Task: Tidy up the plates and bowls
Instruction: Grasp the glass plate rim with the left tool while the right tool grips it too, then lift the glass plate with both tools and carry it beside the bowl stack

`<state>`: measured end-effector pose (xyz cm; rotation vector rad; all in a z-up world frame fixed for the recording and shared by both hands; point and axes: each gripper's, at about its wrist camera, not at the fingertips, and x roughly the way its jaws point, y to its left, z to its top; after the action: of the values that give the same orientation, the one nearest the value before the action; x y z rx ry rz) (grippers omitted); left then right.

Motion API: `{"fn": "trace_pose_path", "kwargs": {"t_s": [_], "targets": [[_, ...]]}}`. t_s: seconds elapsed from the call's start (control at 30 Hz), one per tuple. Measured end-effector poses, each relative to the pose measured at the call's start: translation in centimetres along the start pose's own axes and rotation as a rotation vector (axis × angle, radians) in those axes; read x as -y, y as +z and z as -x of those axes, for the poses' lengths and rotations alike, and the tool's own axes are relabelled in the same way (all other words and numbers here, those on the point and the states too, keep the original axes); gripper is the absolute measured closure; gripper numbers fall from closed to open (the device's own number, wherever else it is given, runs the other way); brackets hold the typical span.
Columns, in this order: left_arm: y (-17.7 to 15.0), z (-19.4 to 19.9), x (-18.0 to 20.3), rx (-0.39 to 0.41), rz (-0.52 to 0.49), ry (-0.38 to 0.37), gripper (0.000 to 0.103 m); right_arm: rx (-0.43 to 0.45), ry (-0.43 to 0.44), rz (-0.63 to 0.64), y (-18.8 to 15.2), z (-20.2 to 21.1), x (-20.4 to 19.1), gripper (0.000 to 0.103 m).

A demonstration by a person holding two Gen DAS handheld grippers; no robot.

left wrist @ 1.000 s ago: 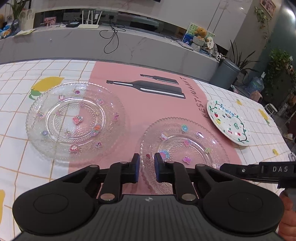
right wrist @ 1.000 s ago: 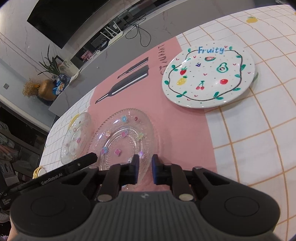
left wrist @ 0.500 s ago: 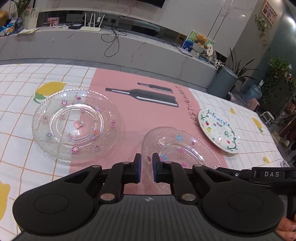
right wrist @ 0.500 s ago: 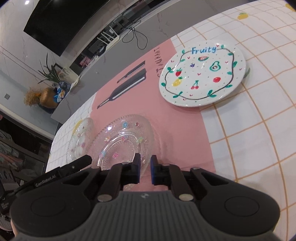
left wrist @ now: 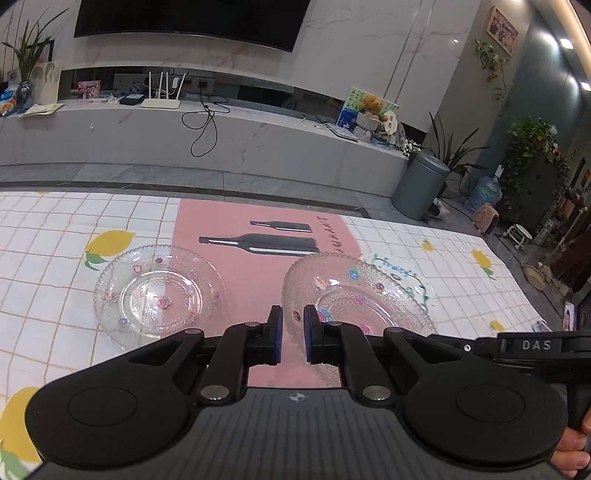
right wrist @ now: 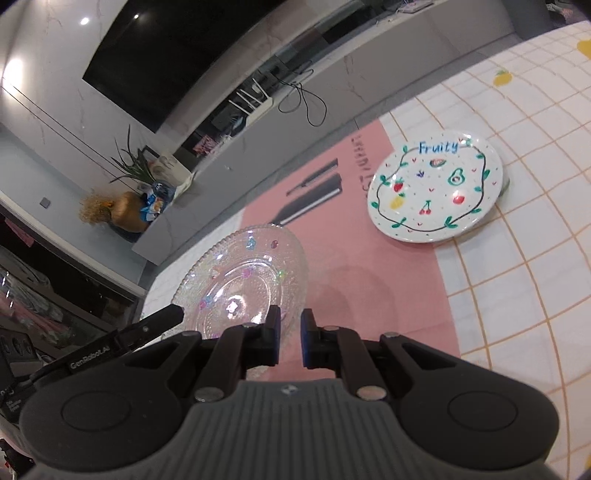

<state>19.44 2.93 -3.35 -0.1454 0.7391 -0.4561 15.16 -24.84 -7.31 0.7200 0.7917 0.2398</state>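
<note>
Tablecloth (left wrist: 48,295): white grid with lemon prints, under a pink mat (left wrist: 236,266) printed with dark bottle shapes. Beyond the table at 12 o'clock: long grey marble-look counter (left wrist: 258,144); wall-mounted dark screen (left wrist: 192,18) above it. On the counter: white router (left wrist: 160,102) with upright antennas, a black cable (left wrist: 203,125) looping down the front, a teddy bear (left wrist: 371,105) at 1 o'clock, a potted plant (left wrist: 27,66) at 10 o'clock. Grey lidded bin (left wrist: 419,184) on the floor at 2 o'clock, leafy plants (left wrist: 532,147) beyond it.

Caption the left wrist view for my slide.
Both grippers, left gripper and right gripper, clamp the near rim of a glass plate; a second glass plate sits on the tablecloth.
</note>
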Motion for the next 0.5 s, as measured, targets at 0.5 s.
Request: {"fn": "trace_pose_path", "kwargs": {"t_s": [0.5], "targets": [[-4.0, 6.3, 6.8, 0.057, 0.063, -0.049, 0.093, 0.035, 0.007, 0.067, -2.7, 10.3, 1.0, 0.094]]}}
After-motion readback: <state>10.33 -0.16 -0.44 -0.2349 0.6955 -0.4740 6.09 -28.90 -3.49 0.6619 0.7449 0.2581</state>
